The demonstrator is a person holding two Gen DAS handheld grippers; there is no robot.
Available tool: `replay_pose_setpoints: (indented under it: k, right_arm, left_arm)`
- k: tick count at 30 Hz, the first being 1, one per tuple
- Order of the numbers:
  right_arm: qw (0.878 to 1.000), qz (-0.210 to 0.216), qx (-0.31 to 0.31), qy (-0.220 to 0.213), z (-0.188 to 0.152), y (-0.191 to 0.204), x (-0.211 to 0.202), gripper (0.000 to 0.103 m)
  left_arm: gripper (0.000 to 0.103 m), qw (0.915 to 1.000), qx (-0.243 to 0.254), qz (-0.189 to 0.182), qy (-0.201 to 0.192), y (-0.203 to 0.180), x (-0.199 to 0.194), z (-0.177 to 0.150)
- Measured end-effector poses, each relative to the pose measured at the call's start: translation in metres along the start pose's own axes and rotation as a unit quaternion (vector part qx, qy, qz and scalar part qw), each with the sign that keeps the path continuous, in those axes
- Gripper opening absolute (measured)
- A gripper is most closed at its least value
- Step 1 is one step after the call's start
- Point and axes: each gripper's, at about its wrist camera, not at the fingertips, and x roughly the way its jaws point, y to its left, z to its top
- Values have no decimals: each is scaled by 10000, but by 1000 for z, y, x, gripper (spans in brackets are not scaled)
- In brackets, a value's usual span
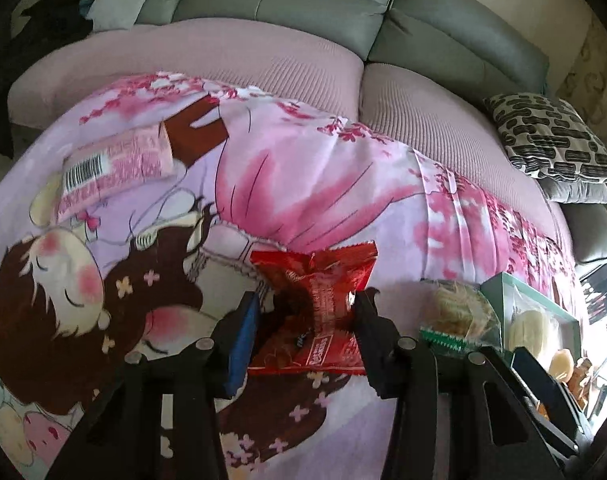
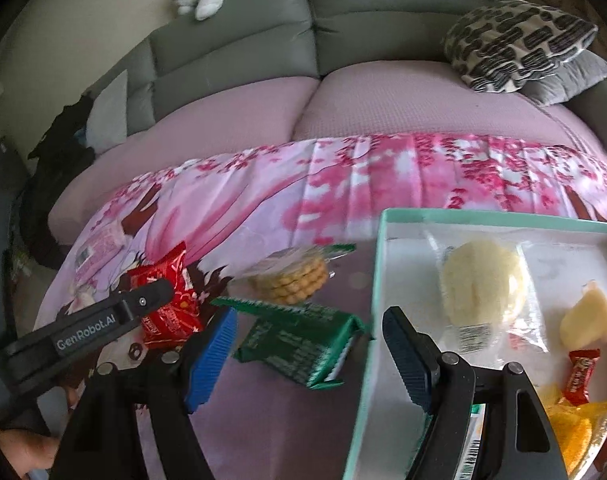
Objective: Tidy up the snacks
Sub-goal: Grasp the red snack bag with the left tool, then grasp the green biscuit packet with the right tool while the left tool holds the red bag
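A: Left gripper (image 1: 303,320) is clamped on the red snack packet (image 1: 323,308); packet's long axis runs along the fingers, out toward the sofa (image 1: 303,8), and it sits over the pink printed blanket (image 1: 323,184).

B: Right gripper (image 2: 307,348)?

A: Jaws released, nothing between them. Green wrapper (image 2: 303,344) lies just ahead of it, skewed; the teal tray (image 2: 373,280) is at its right finger. Left hand is farther from the tray.

B: Legible text?

A: "GenRobot.AI" on the left gripper's arm. 1 barcode on the pink packet (image 1: 115,164); its print is unreadable.
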Motion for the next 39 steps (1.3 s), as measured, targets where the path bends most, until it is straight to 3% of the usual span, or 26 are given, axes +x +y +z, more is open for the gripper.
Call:
replay_pose_setpoints:
  k: [13,26,39]
  right_arm:
    - [9998,-30,-203,36,-4,6,-4,78]
    - [9990,-21,-438,107,-6,15,-7,78]
    - [9950,722,-443,527,-17,27,-7,78]
  left_arm:
    - [50,9991,-143,386,-97,15,-15,2]
    - [49,9998,-59,166,123,4,6,-3]
    - [45,9991,-110,383,133,18,-13,-7]
